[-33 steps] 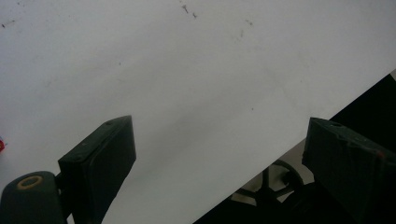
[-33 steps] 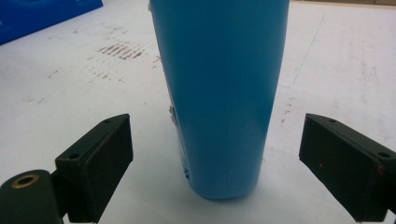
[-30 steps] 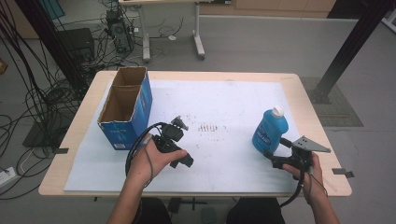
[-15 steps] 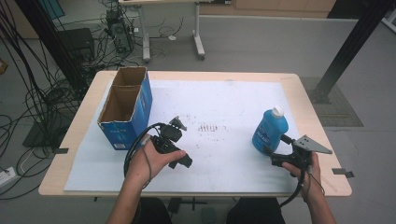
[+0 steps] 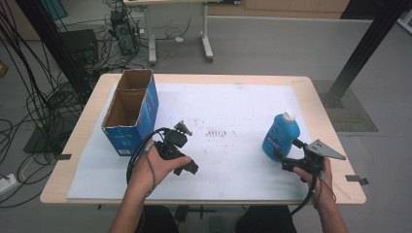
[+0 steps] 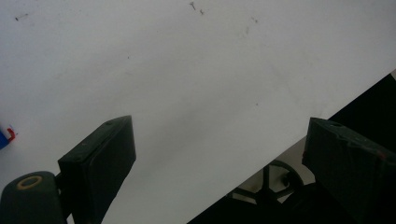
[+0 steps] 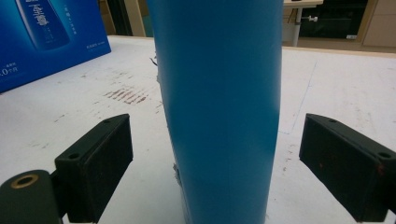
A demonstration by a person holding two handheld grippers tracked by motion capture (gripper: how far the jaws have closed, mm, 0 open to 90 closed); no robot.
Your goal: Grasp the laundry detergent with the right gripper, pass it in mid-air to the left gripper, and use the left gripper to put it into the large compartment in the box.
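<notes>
From above, blue bottle [image 5: 280, 137] stands upright at the mat's right, right gripper [image 5: 290, 154] spread around its base; left gripper view: left gripper [image 6: 219, 154] parted, empty; right gripper view: bottle [image 7: 219, 107] sits off-centre, so closing may tip it.

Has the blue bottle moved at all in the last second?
No. In the high view the blue bottle stands upright at the same spot right of the dark smudges on the white sheet, with the open right tongs beside it.
</notes>
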